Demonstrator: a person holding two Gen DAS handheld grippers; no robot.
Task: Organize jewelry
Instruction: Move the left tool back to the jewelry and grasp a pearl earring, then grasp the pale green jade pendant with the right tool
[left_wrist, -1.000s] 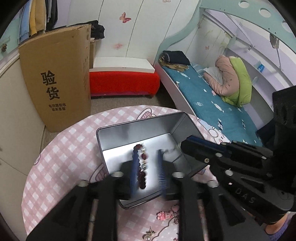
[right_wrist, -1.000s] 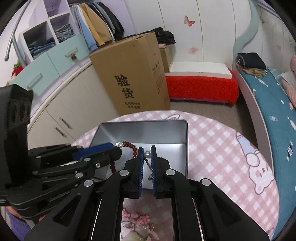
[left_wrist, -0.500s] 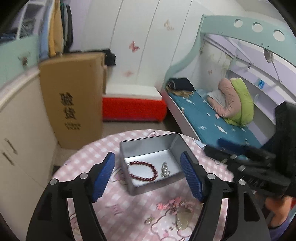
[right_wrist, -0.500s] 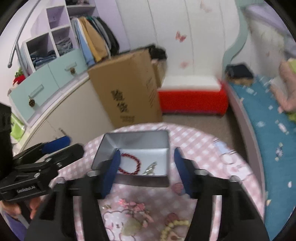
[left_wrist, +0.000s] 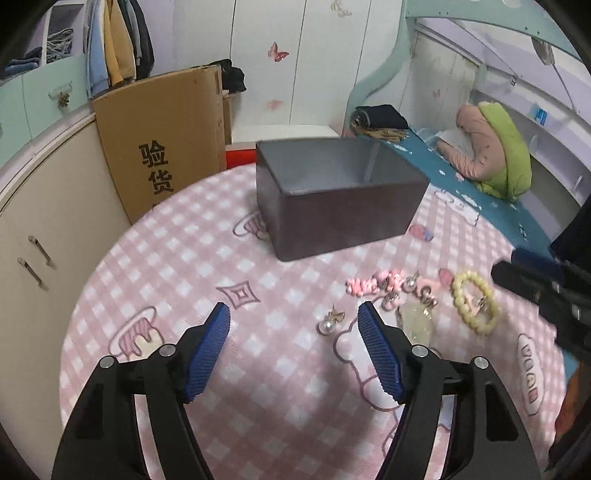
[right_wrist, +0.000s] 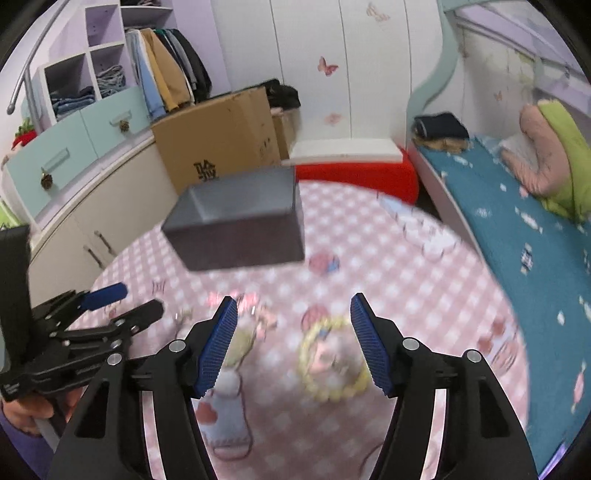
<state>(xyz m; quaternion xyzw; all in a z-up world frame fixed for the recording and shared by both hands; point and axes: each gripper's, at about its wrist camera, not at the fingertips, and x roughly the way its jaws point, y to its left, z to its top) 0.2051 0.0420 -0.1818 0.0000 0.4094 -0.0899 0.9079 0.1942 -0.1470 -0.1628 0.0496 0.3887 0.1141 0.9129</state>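
Observation:
A grey metal box (left_wrist: 340, 199) stands on the far side of the round pink checked table (left_wrist: 184, 280); its inside floor is hidden from here. It also shows in the right wrist view (right_wrist: 240, 221). My left gripper (left_wrist: 293, 317) is open and empty, low over the table, with a pearl earring (left_wrist: 328, 323) between its fingertips' line. A pink charm strand (left_wrist: 373, 282), small earrings and a pale green pendant (left_wrist: 415, 321) lie to its right. A yellow bead bracelet (left_wrist: 474, 308) lies further right. My right gripper (right_wrist: 293, 314) is open and empty above the bracelet (right_wrist: 328, 362), which is blurred.
A tall cardboard box (left_wrist: 162, 147) stands behind the table on the left, beside cream cabinets (left_wrist: 33, 229). A red bench (right_wrist: 354, 173) and a bed with teal cover (right_wrist: 517, 229) lie behind and to the right. The table's edge curves close on both sides.
Both grippers opened over the box, left the red bracelet and a silver piece inside, then drew back and down toward the loose jewelry on the near table.

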